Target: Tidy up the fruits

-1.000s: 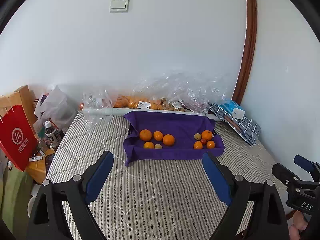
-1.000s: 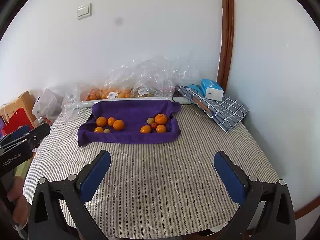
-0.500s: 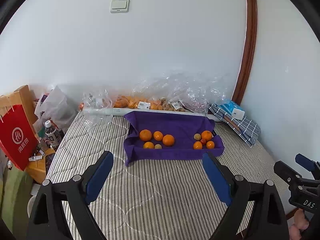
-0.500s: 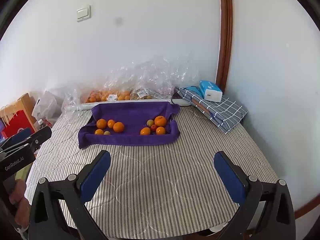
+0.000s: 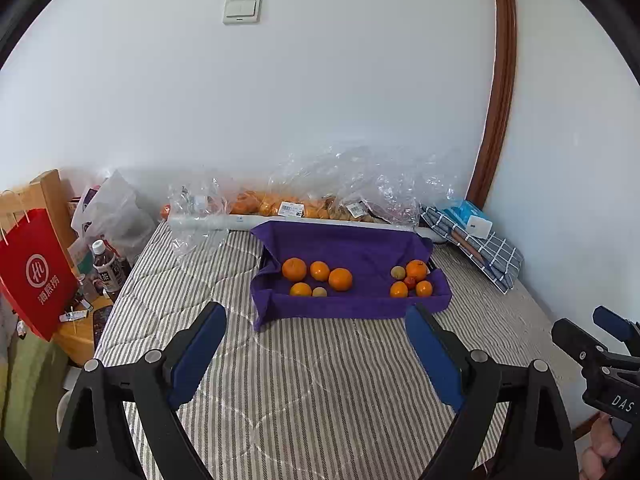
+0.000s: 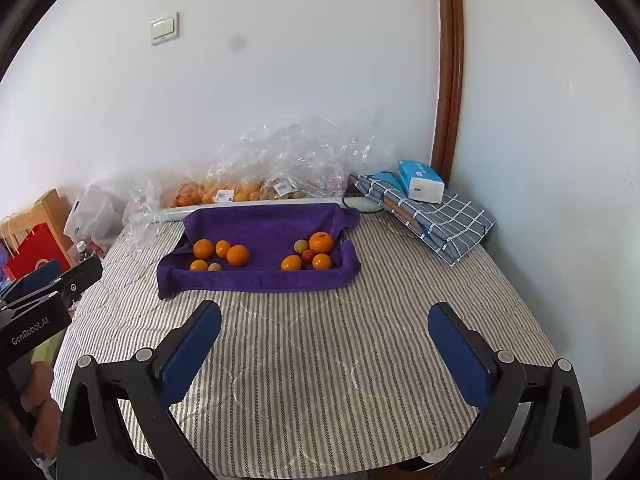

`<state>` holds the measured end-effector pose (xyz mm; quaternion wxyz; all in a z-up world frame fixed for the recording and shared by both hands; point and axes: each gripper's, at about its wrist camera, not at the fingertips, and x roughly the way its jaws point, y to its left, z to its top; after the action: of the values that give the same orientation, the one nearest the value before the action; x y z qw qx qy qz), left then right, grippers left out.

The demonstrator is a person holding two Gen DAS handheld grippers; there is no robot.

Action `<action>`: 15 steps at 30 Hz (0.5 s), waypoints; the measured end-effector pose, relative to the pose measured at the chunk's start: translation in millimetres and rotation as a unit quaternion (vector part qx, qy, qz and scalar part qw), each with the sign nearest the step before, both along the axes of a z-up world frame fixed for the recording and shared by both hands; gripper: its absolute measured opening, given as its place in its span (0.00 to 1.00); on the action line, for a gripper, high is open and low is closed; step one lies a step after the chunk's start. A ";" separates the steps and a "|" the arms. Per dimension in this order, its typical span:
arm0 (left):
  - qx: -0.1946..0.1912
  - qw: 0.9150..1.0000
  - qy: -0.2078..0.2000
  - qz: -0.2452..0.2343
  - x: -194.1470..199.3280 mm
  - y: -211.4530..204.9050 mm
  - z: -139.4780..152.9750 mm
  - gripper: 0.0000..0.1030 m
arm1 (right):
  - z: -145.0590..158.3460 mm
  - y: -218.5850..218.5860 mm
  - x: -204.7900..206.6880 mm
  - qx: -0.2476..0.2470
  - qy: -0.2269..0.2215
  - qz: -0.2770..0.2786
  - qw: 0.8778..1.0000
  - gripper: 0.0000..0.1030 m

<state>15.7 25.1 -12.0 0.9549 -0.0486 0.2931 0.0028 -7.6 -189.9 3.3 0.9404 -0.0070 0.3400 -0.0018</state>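
Observation:
A tray lined with a purple towel (image 5: 352, 248) (image 6: 260, 228) sits on the striped mattress. It holds two groups of fruit: several oranges and a small pale fruit on the left (image 5: 318, 274) (image 6: 224, 254), and oranges, a small red fruit and a pale fruit on the right (image 5: 412, 278) (image 6: 310, 254). My left gripper (image 5: 316, 344) is open and empty, well short of the tray. My right gripper (image 6: 324, 340) is open and empty, also short of the tray. The right gripper also shows in the left wrist view (image 5: 600, 344).
Clear plastic bags of oranges (image 5: 296, 204) (image 6: 240, 190) lie against the wall behind the tray. A folded checked cloth with a blue tissue box (image 6: 420, 182) lies at the back right. A red bag (image 5: 36, 276) and bottle (image 5: 106, 270) stand left of the mattress.
Both views have shifted only slightly; the right wrist view has drifted a little closer to the tray. Both grippers stay open and empty.

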 end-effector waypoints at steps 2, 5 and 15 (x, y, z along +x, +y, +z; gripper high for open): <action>0.000 1.000 0.000 0.000 -0.3 -0.1 -0.2 0.88 | 0.2 0.0 0.0 0.001 0.000 0.000 1.000 0.99; 0.000 1.000 0.000 0.000 -0.3 -0.4 -0.2 0.88 | -0.4 0.2 1.1 0.000 0.001 -0.001 1.000 0.99; 0.001 1.000 0.000 -0.002 -0.1 0.6 -0.2 0.89 | -1.5 1.2 1.8 0.005 0.001 -0.002 1.000 0.99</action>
<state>15.6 25.7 -12.2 0.9549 -0.0474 0.2930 0.0008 -5.8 -188.7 1.9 0.9401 -0.0020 0.3410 -0.0020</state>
